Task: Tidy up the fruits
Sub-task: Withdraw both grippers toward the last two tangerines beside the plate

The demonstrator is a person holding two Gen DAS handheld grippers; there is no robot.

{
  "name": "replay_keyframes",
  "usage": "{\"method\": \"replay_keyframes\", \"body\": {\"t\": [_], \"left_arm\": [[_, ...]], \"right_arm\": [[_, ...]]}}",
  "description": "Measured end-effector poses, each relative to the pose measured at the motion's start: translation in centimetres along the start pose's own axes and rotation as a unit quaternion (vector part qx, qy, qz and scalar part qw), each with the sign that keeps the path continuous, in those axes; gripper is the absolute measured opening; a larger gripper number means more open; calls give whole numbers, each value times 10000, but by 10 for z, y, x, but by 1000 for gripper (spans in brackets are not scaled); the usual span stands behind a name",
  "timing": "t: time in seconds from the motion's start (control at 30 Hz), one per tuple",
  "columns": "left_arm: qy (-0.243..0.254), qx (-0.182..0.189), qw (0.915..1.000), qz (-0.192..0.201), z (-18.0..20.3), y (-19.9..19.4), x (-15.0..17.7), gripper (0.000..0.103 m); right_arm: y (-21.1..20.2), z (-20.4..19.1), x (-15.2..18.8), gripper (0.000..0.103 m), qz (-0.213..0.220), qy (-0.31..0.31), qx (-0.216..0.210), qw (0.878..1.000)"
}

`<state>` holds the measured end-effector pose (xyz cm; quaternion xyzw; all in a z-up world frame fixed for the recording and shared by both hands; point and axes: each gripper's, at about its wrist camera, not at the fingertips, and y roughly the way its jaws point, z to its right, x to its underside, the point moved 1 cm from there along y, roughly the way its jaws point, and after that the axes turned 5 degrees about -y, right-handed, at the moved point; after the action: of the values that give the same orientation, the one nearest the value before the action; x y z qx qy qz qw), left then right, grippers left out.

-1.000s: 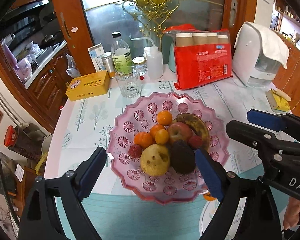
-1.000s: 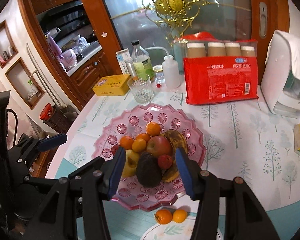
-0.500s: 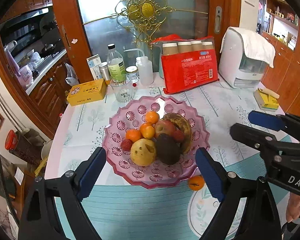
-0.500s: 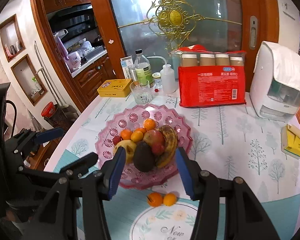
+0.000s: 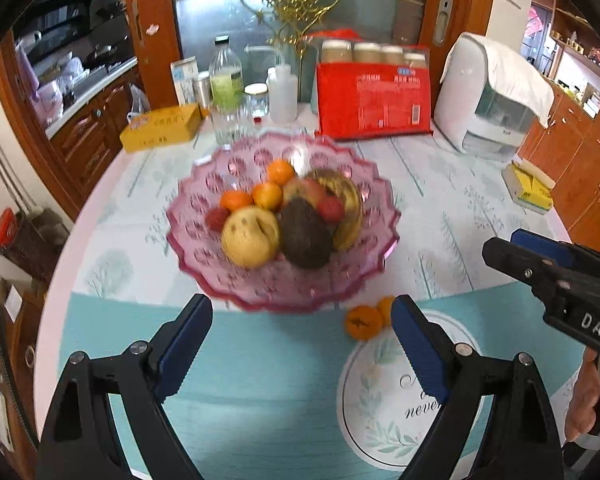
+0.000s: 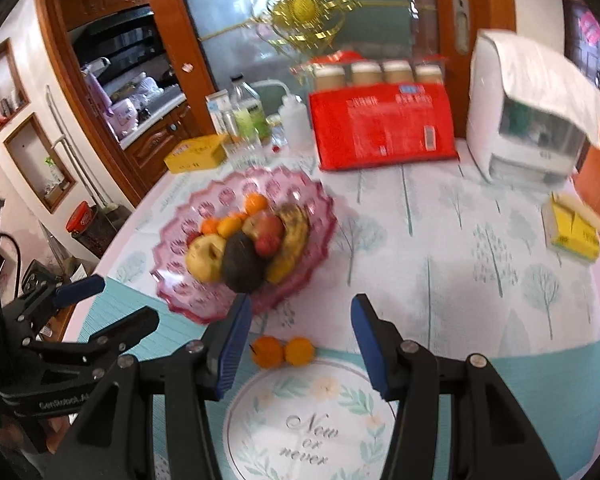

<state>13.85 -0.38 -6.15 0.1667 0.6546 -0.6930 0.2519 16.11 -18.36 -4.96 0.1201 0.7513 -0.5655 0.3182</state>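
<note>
Round table (image 5: 452,208) with a tree-print cloth, teal placemat (image 5: 260,380) at the near edge. Pink glass fruit bowl (image 5: 188,216) sitting roughly mid-table, a bit blurry in both views. Piled inside: a yellowish pear (image 5: 250,236) at the front left, a dark avocado (image 5: 304,232) right beside it, a banana (image 5: 346,208) curving along the right side, an apple (image 5: 304,190) behind the avocado, a few small oranges (image 5: 266,196) toward the back, plus a couple of small red fruits, too blurry to name. Outside the bowl, two loose tangerines (image 6: 282,351) touching each other on the cloth just in front of the rim, right at the edge of the placemat. Left gripper (image 5: 302,344) spread wide, nothing between the blue pads, hovering over the placemat just short of the bowl, with the tangerines peeking out beside its right finger. Right gripper (image 6: 298,340) set narrower, also gripping nothing, though the two tangerines line up in the gap between its fingers, farther out on the table and not touched. Each gripper visible at the edge of the other's view. Back of the table: red pack of paper cups (image 5: 374,96), yellow box (image 5: 160,126), a bottle (image 5: 225,80), a drinking glass (image 5: 230,122), white appliance (image 5: 488,104) with a cloth draped over it.
</note>
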Motion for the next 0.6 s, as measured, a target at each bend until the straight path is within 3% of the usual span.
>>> {"method": "replay_keyframes", "body": {"t": [0.3,0.5,0.6], "left_arm": [[-28,-11,9992,-394,12,50,54,90],[-185,176,9991,-330,17,79,60,90],[-183,324,9986,-365,19,93,59,83]], "right_arm": [[32,20,38,52,-417,403,-2,9983],[49,24,51,52,-611,526,-23,9967],[57,25,55,52,-668,539,-4,9963]]}}
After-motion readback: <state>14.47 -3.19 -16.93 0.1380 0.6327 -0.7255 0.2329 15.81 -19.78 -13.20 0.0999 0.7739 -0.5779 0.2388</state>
